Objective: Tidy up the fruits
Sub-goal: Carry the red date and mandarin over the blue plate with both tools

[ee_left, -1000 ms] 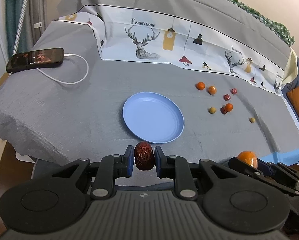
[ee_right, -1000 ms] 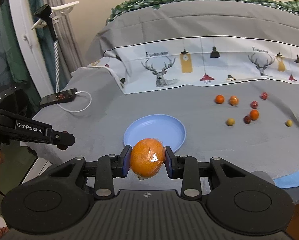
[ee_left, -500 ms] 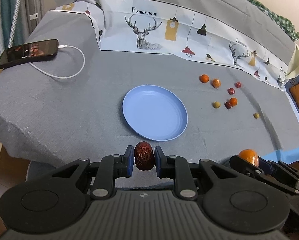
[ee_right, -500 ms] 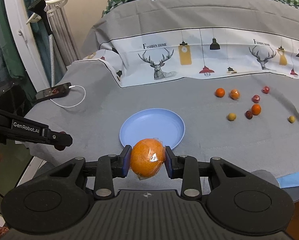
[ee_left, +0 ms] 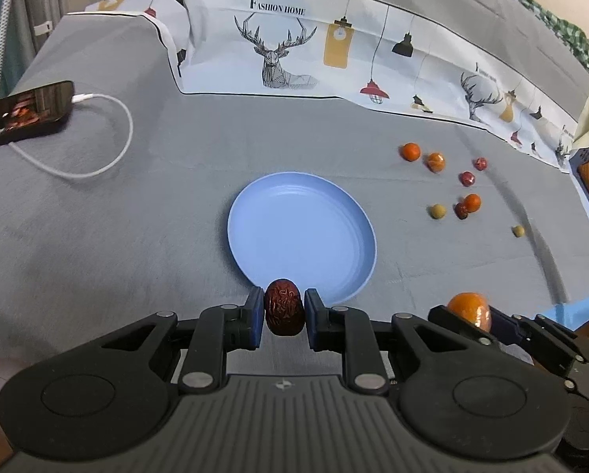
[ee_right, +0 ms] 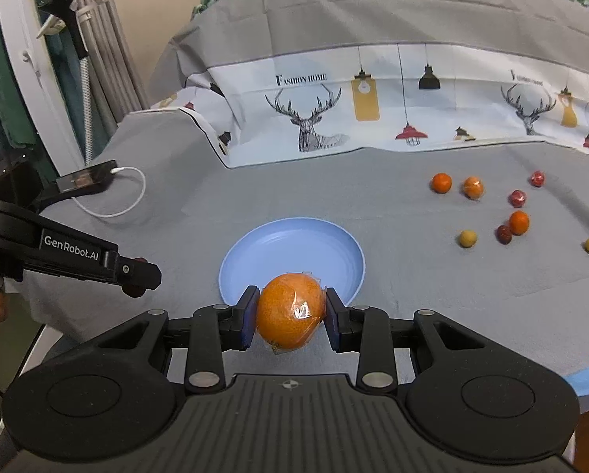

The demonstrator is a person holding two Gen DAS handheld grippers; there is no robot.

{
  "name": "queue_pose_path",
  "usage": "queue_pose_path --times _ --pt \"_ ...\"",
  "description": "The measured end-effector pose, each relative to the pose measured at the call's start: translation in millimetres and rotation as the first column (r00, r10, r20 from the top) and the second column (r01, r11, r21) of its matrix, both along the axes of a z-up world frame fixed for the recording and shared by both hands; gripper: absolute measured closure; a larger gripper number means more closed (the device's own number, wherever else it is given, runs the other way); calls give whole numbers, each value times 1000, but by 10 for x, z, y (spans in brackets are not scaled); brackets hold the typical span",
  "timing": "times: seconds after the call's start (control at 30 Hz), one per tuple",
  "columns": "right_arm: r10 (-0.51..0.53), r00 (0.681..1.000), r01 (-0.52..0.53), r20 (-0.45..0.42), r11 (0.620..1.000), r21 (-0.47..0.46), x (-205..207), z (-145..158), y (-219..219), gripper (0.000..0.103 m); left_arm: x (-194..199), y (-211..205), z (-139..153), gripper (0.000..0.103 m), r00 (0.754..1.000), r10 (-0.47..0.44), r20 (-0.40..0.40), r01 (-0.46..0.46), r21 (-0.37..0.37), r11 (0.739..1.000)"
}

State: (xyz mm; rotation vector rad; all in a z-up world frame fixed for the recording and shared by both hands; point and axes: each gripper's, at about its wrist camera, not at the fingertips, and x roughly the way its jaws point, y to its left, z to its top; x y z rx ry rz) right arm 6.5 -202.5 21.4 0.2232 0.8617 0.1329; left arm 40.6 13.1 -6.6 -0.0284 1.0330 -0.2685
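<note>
My left gripper (ee_left: 284, 312) is shut on a wrinkled dark red date (ee_left: 283, 307), just short of the near rim of the blue plate (ee_left: 302, 228). My right gripper (ee_right: 290, 317) is shut on a plastic-wrapped orange (ee_right: 289, 313), also at the near rim of the plate (ee_right: 294, 252). The plate holds nothing. The right gripper and its orange (ee_left: 469, 309) show at the lower right of the left wrist view. The left gripper (ee_right: 138, 276) shows at the left of the right wrist view.
Several small oranges, red dates and yellowish fruits (ee_left: 465, 193) lie scattered on the grey bedspread right of the plate; they also show in the right wrist view (ee_right: 511, 213). A phone (ee_left: 22, 116) with a white cable lies far left. A deer-print cloth (ee_left: 333, 55) lies behind.
Both grippers have moved forward toward the plate with their fruits held. The plate now appears larger and closer in both views.
</note>
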Motion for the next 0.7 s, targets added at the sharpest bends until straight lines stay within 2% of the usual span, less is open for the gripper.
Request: queue_pose_path --times 0.33,0.7 --pt "18 999 -19 -46 1000 -20 569 -401 76 67 582 -211 -306 79 1000 -23 -19 24 42 999" --pt "60 994 -66 -86 995 -71 1022 -886 114 67 1071 -465 -815 80 994 -95 -45 99 86 991"
